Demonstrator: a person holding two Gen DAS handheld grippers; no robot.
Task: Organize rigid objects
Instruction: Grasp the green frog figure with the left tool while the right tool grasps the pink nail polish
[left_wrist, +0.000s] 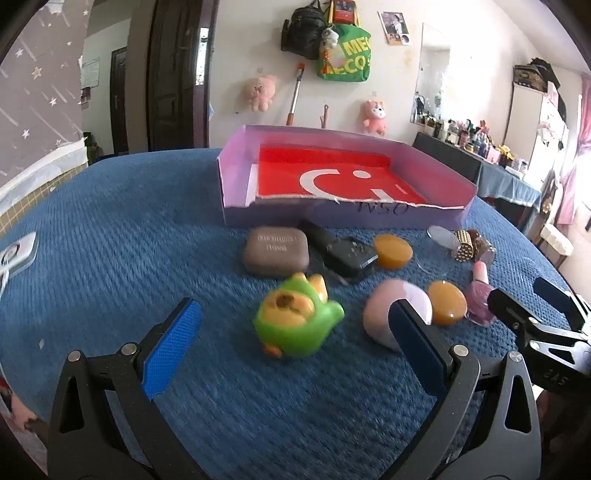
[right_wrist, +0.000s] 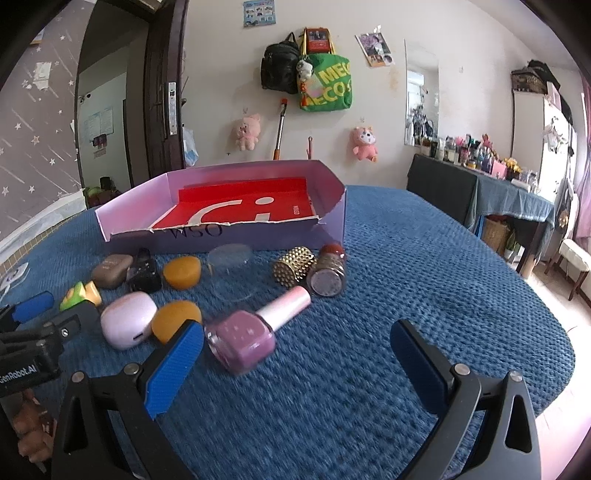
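Observation:
A lilac box with a red floor sits at the back of the blue-covered table; it also shows in the right wrist view. In front lie small objects. My left gripper is open, its jaws either side of a green and yellow toy, with a lilac case by its right finger. My right gripper is open just behind a purple nail polish bottle lying on its side, empty.
Also on the cloth: a brown case, a black car key, two orange discs, a clear lid, a gold studded cylinder, a glitter jar. A dark side table stands right.

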